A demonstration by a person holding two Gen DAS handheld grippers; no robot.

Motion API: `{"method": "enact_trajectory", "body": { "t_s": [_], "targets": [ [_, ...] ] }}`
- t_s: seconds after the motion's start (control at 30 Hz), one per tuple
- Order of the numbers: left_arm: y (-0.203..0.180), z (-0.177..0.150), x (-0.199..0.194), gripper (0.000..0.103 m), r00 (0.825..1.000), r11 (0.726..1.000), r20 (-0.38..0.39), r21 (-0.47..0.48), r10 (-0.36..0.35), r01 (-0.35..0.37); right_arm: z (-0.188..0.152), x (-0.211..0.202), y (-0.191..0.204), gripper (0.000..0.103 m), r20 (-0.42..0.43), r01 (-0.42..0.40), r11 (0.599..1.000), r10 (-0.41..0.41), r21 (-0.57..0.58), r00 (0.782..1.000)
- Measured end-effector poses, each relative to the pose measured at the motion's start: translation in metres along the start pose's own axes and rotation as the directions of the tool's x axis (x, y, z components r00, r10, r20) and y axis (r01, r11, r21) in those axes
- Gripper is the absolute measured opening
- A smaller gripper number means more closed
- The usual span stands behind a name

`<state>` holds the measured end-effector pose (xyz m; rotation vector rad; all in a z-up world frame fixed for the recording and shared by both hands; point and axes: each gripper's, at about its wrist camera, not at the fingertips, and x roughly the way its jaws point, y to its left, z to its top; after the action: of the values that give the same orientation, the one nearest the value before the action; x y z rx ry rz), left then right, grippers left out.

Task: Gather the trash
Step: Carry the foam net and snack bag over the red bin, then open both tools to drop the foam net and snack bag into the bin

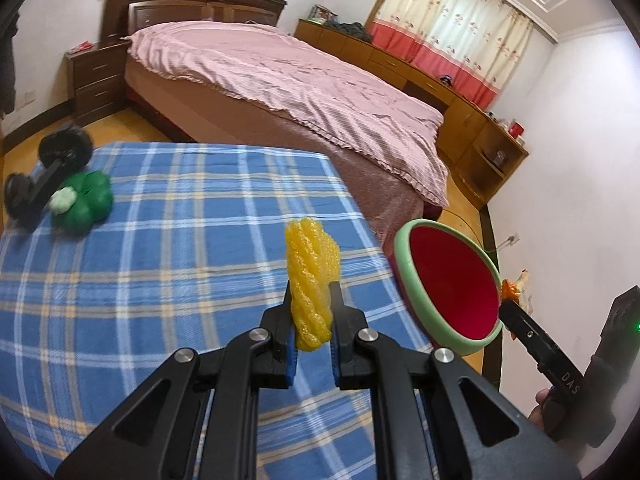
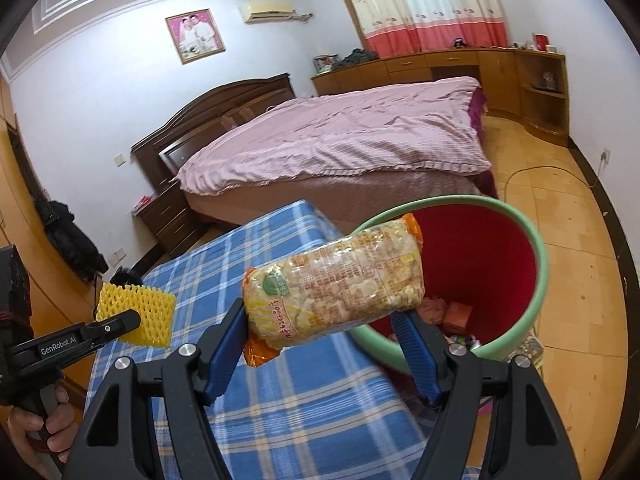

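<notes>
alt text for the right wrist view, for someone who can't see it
The right gripper holds a snack packet in front of a red bin with a green rim, which already has some trash inside. At left, the left gripper grips a yellow foam net over a blue plaid cloth, with a pink-covered bed behind.

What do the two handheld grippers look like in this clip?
Both are black linkage frames with silver pivot bolts and blue pads inside the jaws. The left gripper carries white "GenRobot.AI" lettering on its side; the right gripper shows "DAS". No sleeves visible.
</notes>
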<state>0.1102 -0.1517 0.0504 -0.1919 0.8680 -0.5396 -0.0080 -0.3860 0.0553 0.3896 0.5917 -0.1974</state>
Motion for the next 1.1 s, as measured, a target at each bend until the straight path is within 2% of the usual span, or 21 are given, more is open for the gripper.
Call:
{"method": "enact_trajectory", "body": {
  "t_s": [0.3, 0.73, 1.1],
  "targets": [
    [-0.049, 0.012, 0.031, 0.012, 0.997, 0.992, -0.032, 0.102, -0.065, 0.068, 0.014, -0.007, -0.043, 0.074, 0.03, 0.081, 0.995, -0.083, 0.06, 0.996],
    [-0.12, 0.011, 0.096, 0.012, 0.98, 0.961, -0.116, 0.209, -0.161, 0.182, 0.011, 0.023, -0.111, 0.074, -0.039, 0.182, 0.971, -0.178, 0.155, 0.983],
    [-0.143, -0.002, 0.138, 0.012, 0.97, 0.943, -0.17, 0.254, -0.176, 0.216, 0.006, 0.036, -0.129, 0.074, -0.068, 0.204, 0.964, -0.195, 0.172, 0.978]
  ]
}}
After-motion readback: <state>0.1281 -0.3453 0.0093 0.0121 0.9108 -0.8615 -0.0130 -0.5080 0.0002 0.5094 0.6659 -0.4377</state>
